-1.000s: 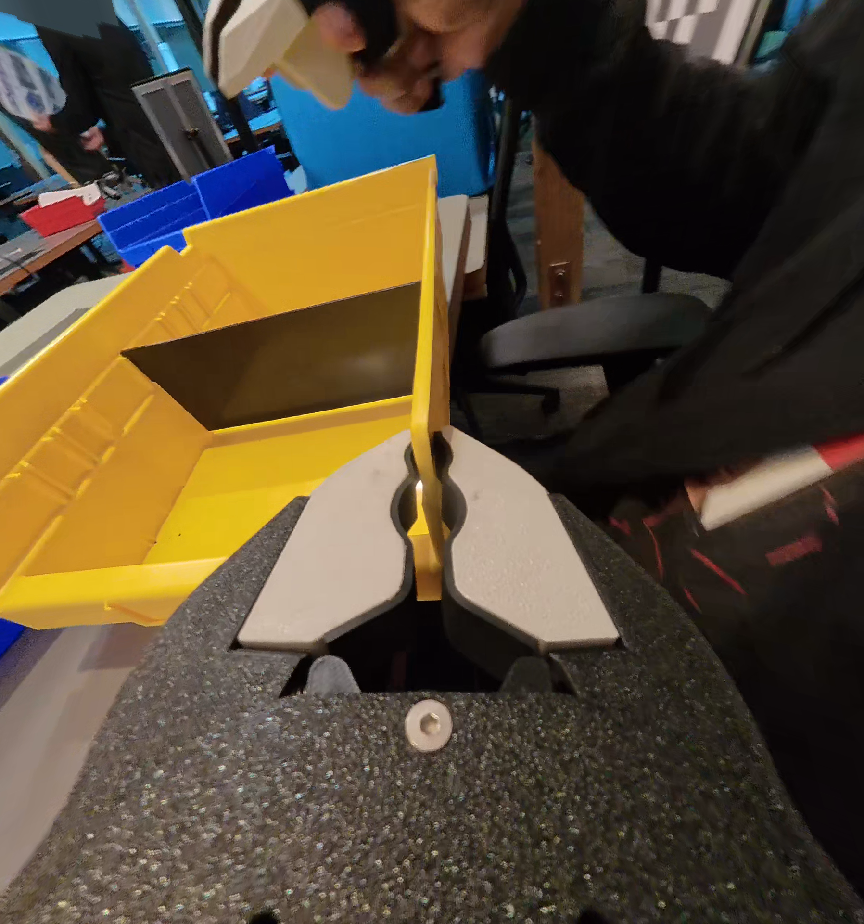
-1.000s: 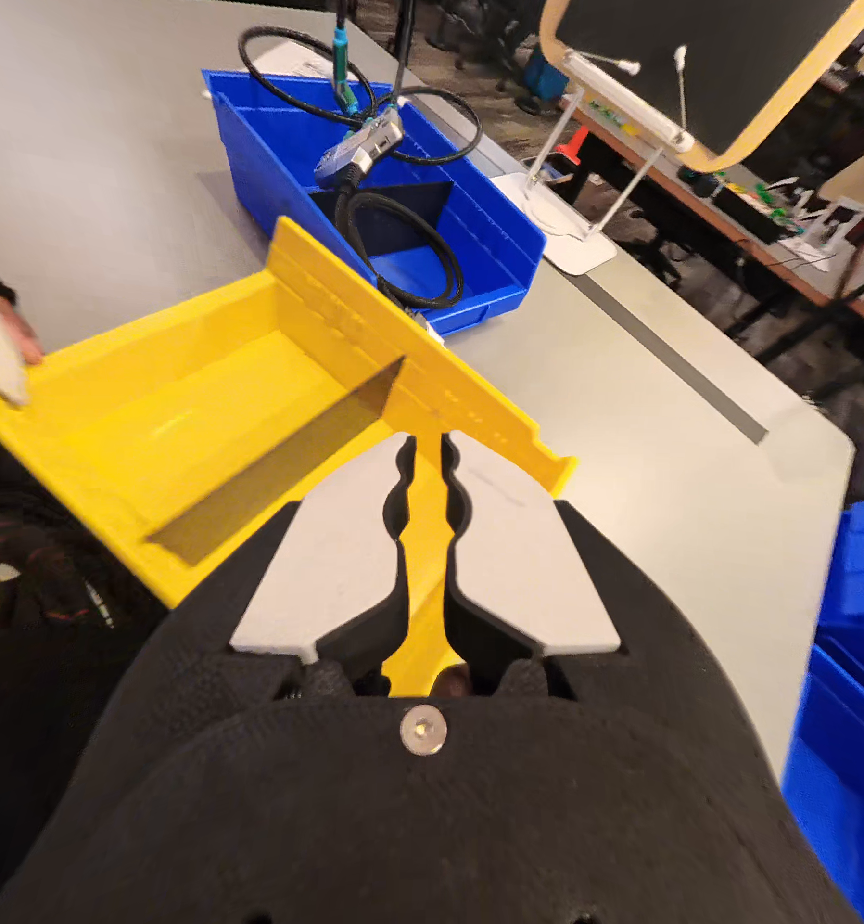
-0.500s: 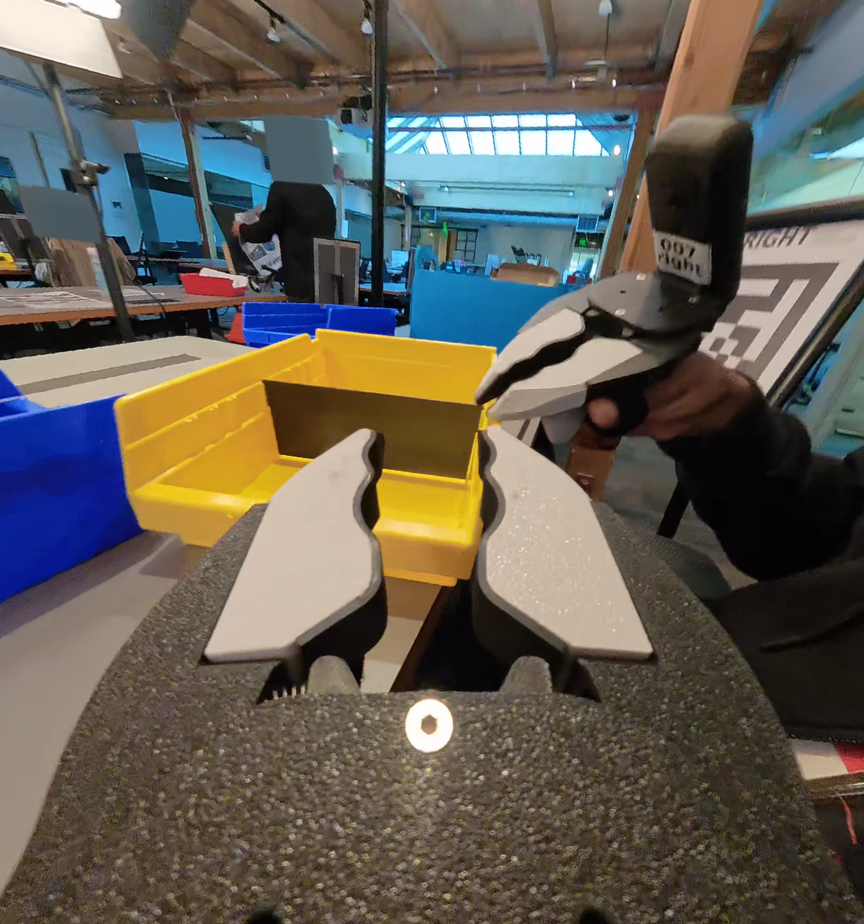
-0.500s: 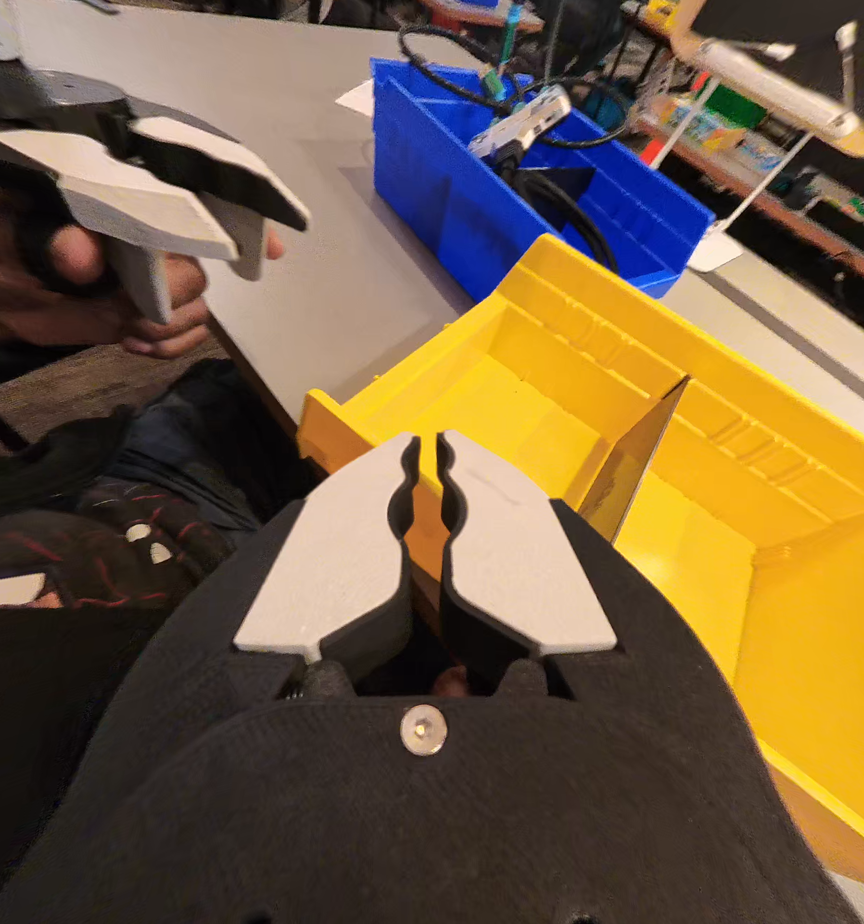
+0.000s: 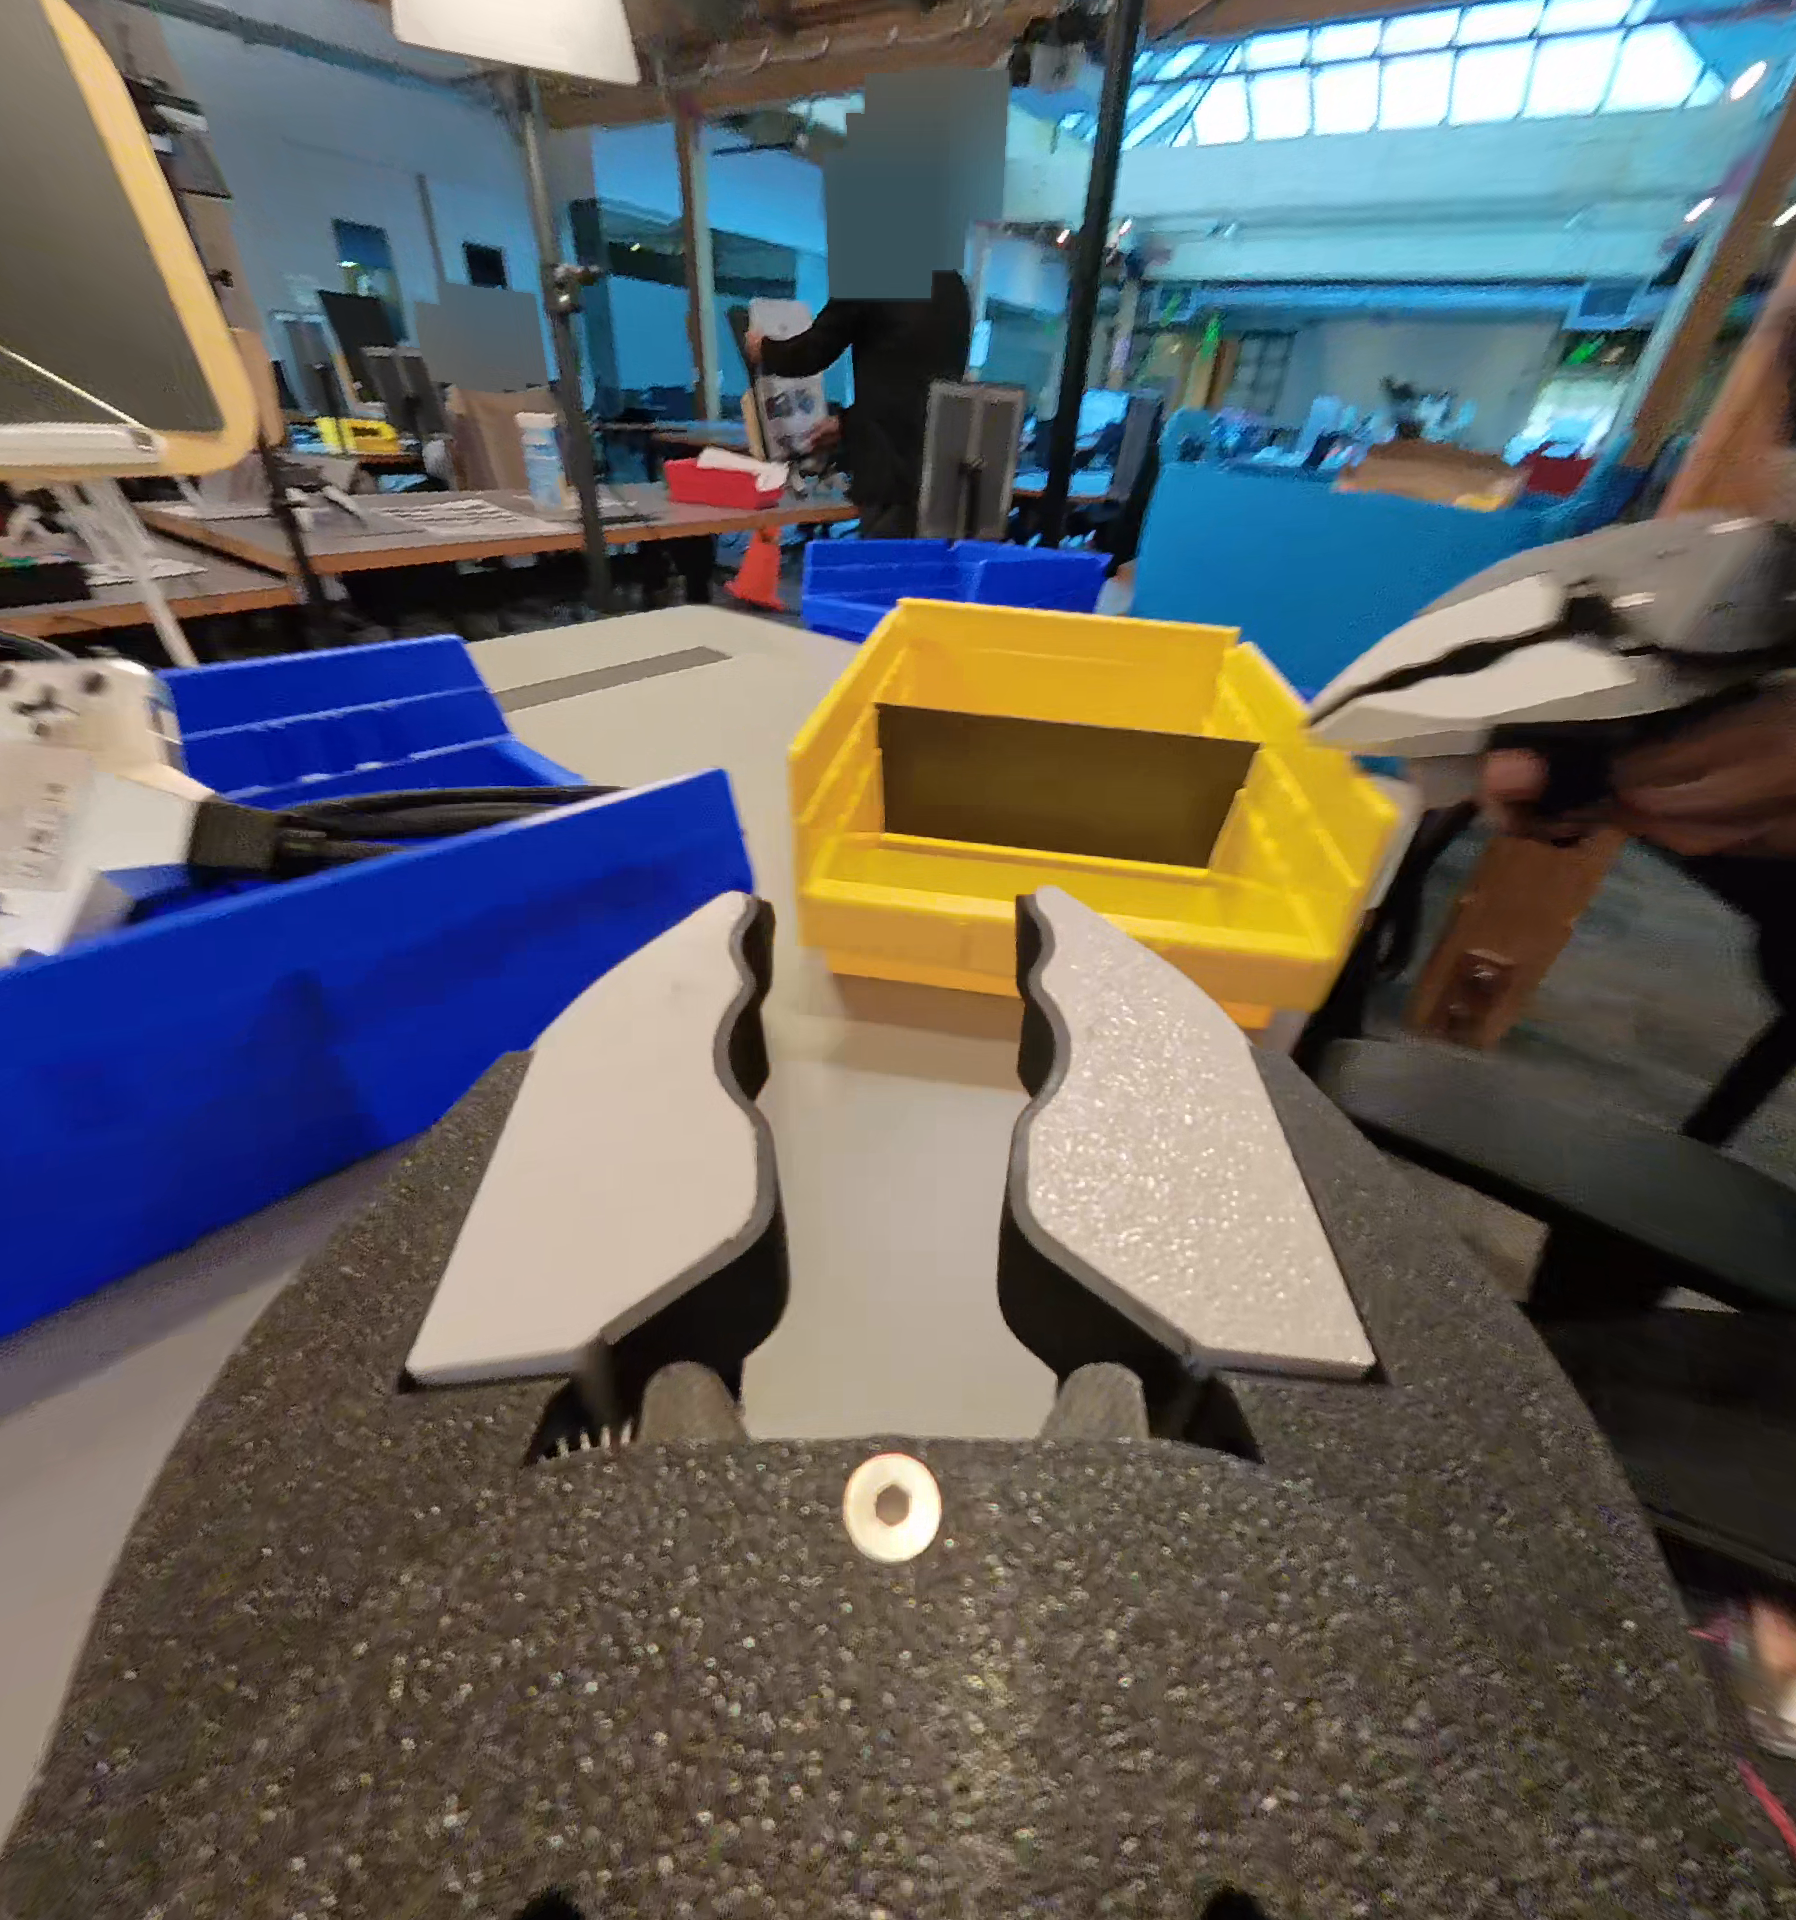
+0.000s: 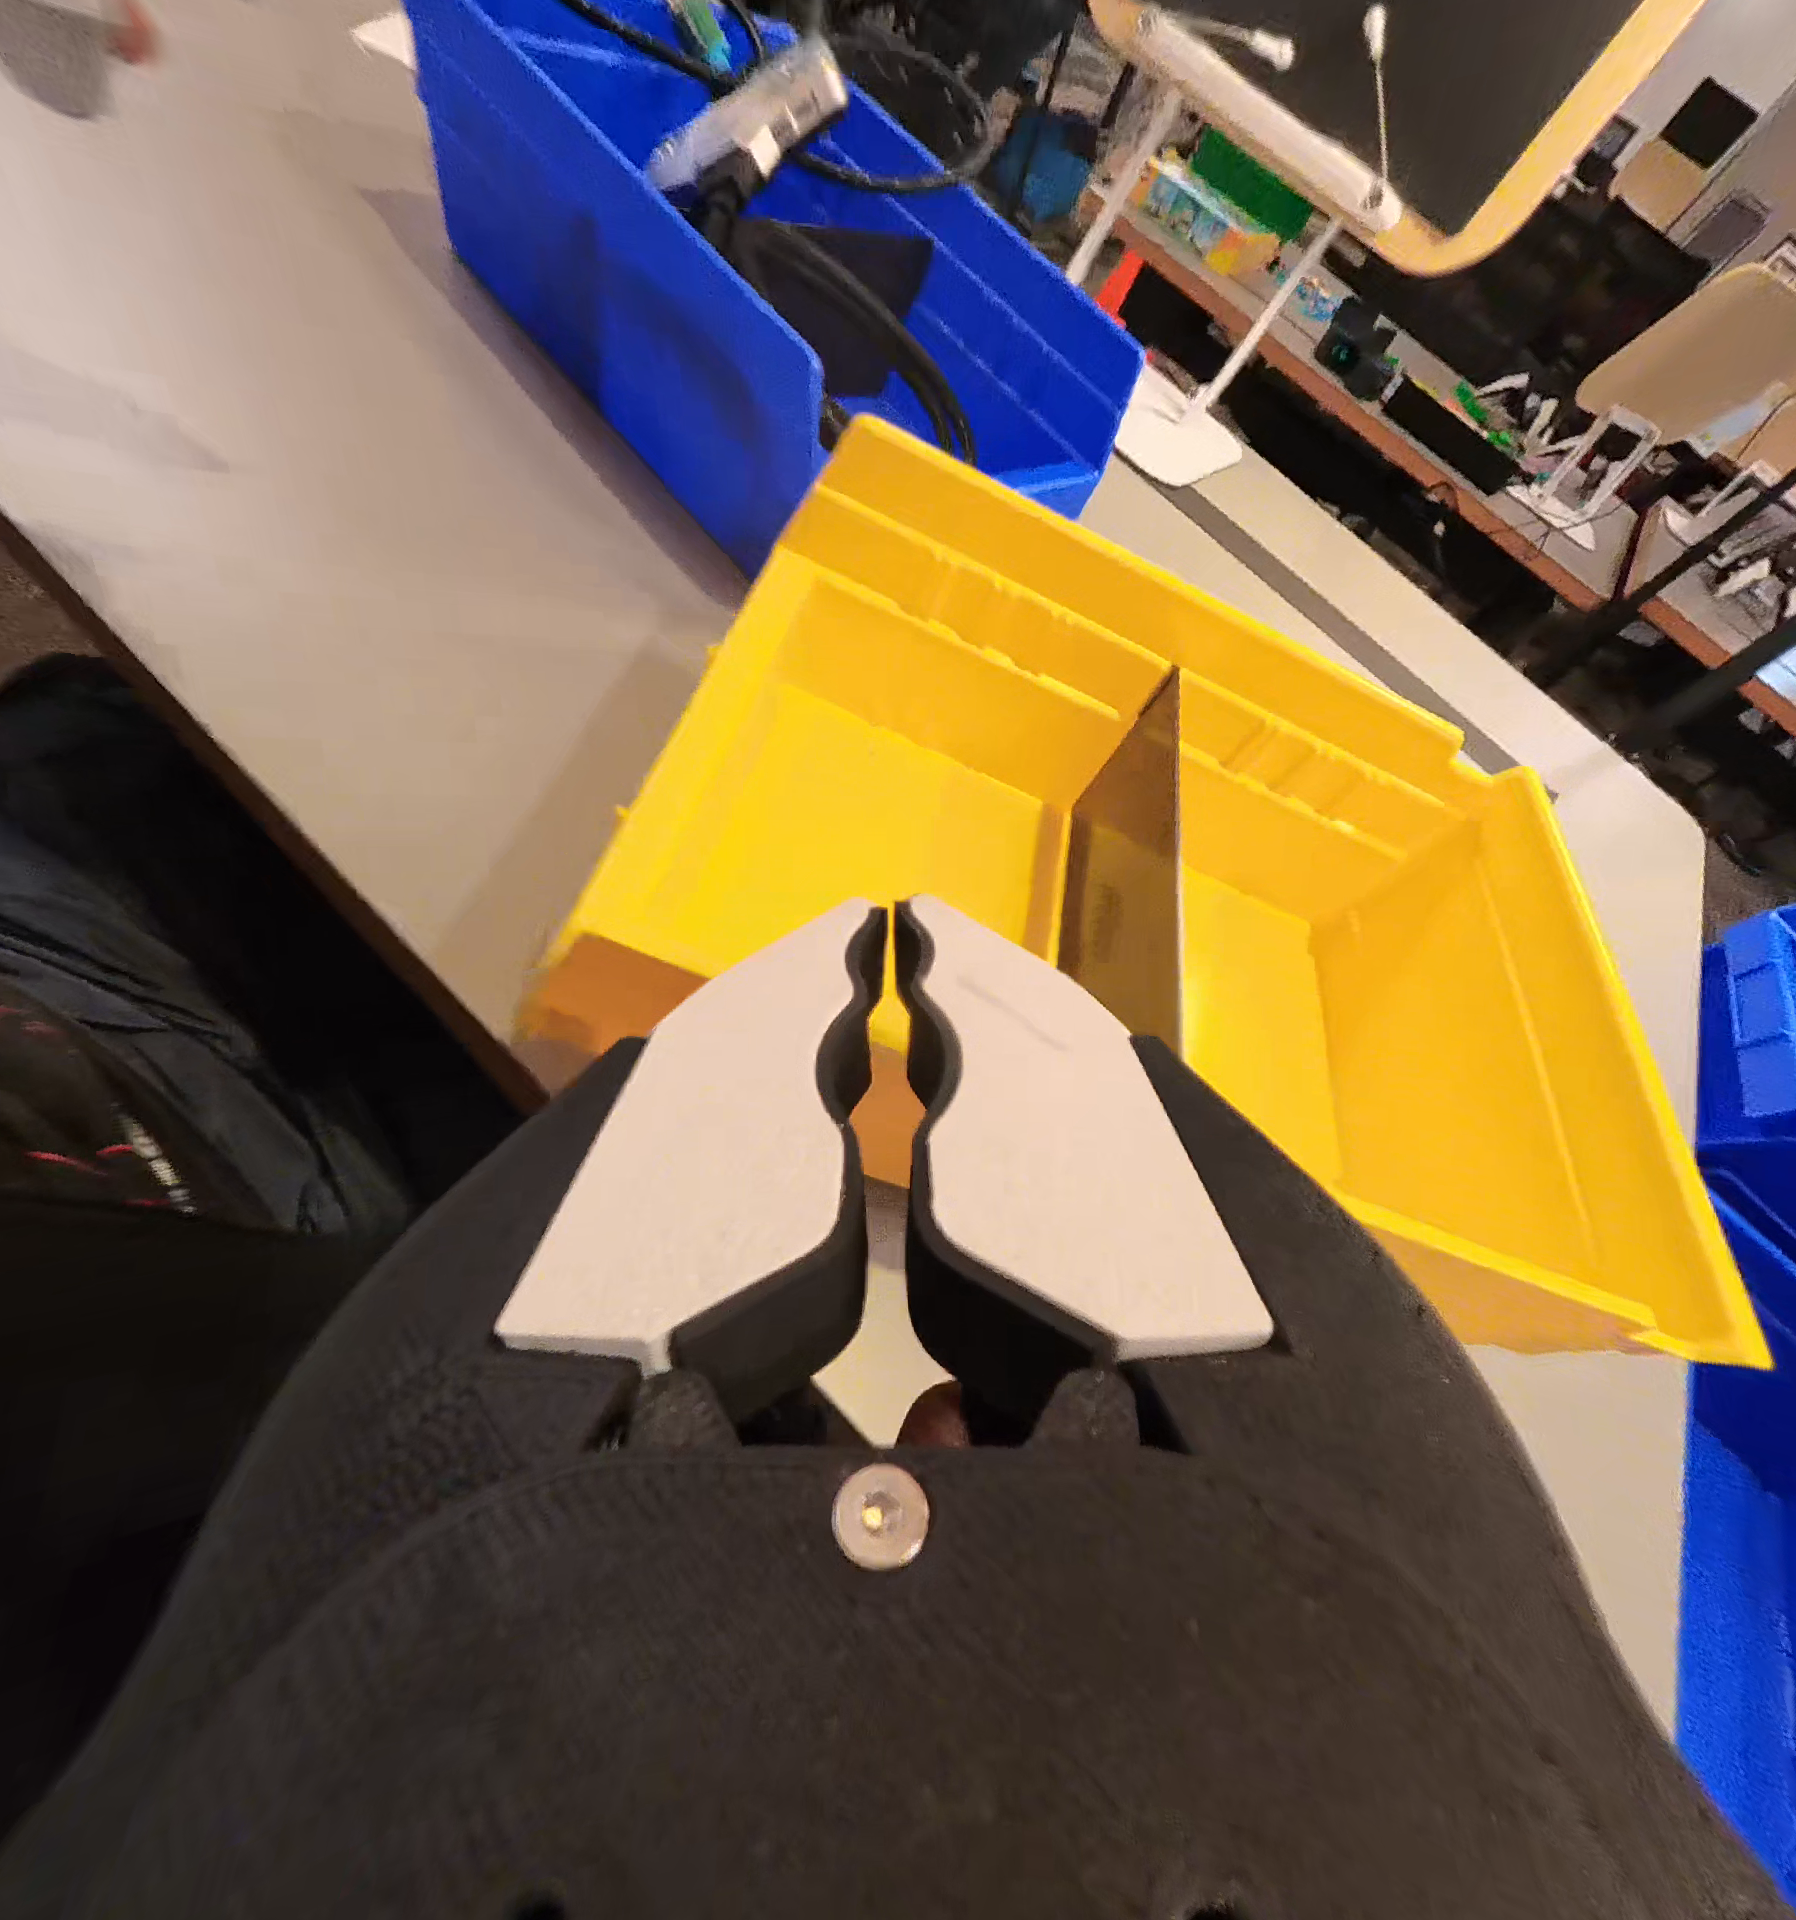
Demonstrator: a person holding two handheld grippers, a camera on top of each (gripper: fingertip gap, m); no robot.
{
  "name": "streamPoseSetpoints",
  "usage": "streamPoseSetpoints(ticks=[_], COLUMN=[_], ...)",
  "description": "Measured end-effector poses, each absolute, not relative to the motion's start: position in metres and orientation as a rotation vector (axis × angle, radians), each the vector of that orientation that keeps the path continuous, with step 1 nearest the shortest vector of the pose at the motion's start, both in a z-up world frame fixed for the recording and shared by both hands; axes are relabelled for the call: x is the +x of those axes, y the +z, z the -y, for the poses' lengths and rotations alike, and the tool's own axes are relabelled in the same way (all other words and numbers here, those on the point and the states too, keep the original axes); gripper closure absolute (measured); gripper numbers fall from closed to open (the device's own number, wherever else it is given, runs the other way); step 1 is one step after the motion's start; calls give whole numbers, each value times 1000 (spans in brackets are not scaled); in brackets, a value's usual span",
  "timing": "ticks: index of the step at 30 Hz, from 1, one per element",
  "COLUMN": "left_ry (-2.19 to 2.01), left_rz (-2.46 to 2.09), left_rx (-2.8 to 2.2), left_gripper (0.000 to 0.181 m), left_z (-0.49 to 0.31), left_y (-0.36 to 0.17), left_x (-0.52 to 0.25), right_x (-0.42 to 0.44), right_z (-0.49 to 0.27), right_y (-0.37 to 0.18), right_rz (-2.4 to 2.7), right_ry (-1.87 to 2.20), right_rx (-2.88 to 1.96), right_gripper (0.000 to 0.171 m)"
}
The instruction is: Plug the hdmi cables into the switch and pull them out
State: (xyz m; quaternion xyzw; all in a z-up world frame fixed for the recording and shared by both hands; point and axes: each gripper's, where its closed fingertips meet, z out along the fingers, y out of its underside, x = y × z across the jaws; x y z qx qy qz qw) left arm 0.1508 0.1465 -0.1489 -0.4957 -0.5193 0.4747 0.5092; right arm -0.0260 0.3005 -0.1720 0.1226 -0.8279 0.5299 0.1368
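Observation:
The HDMI switch (image 5: pixel 32 800), a pale box with black cables (image 5: pixel 395 821) plugged in, lies in a blue bin (image 5: pixel 354 935) at the left of the left wrist view. The right wrist view shows the switch (image 6: pixel 759 135) and cables (image 6: pixel 873 343) in that bin (image 6: pixel 603 270), far from me. My left gripper (image 5: pixel 892 925) is open and empty above the grey table. My right gripper (image 6: pixel 892 920) is shut and empty, just above the near edge of the yellow bin (image 6: pixel 1289 1039). It also shows at the right of the left wrist view (image 5: pixel 1476 675).
The empty yellow bin (image 5: pixel 1060 831) with a dark divider (image 6: pixel 1133 883) sits at the table's near corner. Another blue bin (image 6: pixel 1777 1247) stands at the right. A black chair (image 5: pixel 1559 1164) is beside the table. A white stand base (image 6: pixel 1180 436) and a person (image 5: pixel 873 395) are behind. My right fingertips sit around 25 cm from my left ones. From my left tips it is roughly 20 cm to the switch (image 6: pixel 759 135); from my right, 40 cm. Look for it in the left wrist view (image 5: pixel 151 782) too.
Both grippers have let go of the yellow bin, which now rests on the table. My left gripper opened and pulled back left. My right gripper closed fully above the bin's edge.

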Motion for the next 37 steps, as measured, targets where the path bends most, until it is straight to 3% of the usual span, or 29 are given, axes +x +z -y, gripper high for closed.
streamPoseSetpoints(ticks=[10,20,24,37], left_ry=[1468,1447,1469,1117], left_rz=[1214,1390,1441,1694], left_rx=[-1754,-2177,-2262,-2325], left_gripper=[122,131,146,147], left_z=[-80,-37,-28,-2], left_y=[-137,-202,-207,-211], left_x=[73,42,53,151], right_x=[59,30,15,-74], right_z=[-303,-292,-298,-325], right_y=[-178,-199,-197,-197], right_rz=[2402,2365,2357,2335], right_ry=[1513,1417,1413,1248], right_rx=[630,532,513,298], right_gripper=[157,165,166,163])
